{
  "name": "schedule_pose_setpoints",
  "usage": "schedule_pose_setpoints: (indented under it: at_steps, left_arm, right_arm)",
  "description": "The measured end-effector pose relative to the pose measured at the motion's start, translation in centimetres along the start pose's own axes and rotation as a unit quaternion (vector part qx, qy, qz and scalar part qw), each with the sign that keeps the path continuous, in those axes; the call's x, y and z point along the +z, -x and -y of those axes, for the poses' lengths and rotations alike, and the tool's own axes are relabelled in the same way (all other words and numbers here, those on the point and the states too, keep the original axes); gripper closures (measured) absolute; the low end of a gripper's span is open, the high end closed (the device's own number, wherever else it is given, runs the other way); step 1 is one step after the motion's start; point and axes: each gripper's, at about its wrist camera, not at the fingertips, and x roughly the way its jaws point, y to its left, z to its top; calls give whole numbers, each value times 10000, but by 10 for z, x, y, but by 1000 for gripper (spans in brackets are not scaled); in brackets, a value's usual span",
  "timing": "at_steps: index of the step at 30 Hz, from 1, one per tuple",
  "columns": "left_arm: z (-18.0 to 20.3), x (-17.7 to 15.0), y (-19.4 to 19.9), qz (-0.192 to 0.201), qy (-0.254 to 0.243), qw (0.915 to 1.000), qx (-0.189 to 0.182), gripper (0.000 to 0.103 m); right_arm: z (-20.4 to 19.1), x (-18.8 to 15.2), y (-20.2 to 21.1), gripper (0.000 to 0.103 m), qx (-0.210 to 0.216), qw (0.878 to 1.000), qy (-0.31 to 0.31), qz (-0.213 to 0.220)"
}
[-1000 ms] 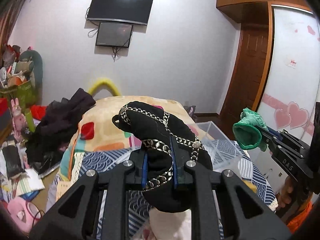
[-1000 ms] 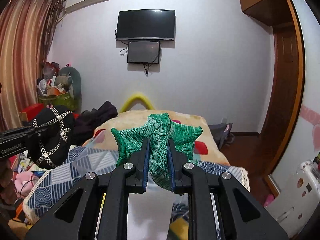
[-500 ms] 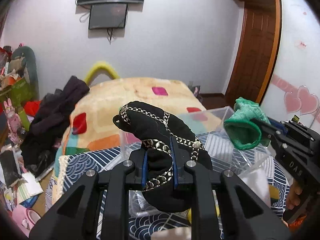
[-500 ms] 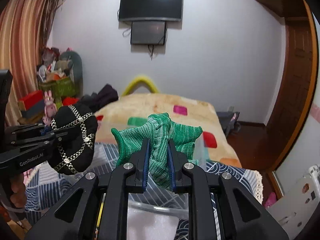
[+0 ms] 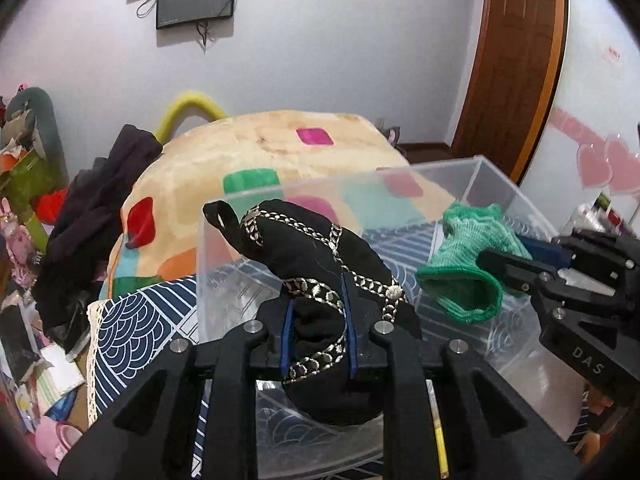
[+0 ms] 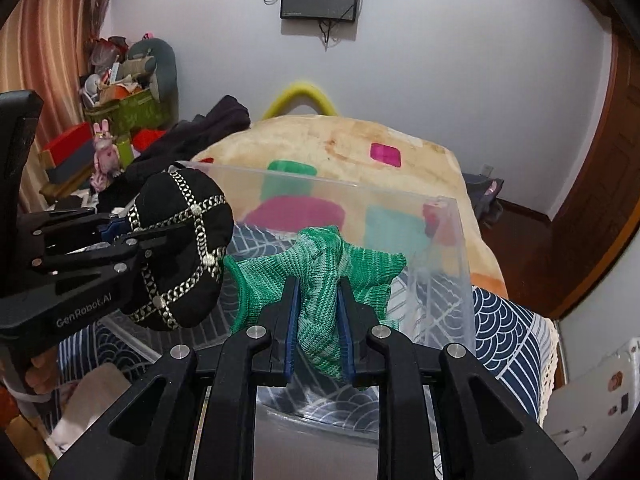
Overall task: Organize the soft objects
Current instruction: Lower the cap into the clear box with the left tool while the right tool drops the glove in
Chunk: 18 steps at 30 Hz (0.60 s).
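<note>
My left gripper is shut on a black cloth hat with silver chain trim and holds it over the near left part of a clear plastic box. It also shows in the right wrist view. My right gripper is shut on a green knitted item and holds it over the same clear box. The green item also shows in the left wrist view, to the right of the hat. Both items hang above the box's open top.
The box stands on a blue wave-patterned cloth on a bed. Behind it lies a beige blanket with coloured squares. Dark clothes are piled at the left. Clutter and boxes fill the left corner. A wooden door is at the right.
Both grippers have tilted down and moved forward with their items. The clear box now lies directly under the hat and the green item. Both grips are unchanged.
</note>
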Motion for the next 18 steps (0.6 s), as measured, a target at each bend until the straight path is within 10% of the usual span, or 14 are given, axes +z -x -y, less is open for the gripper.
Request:
schedule_pose_setpoints:
  at_steps: [6,18]
  left_arm:
    - [7,-3,8,15,-133,9999,75,68]
    - [1,4,79,662,5,9978,45,34]
  right_arm:
    - [0,2,6,49,-78,9999,34,64]
    - [7,10,61,24,-267,9942,-184,1022]
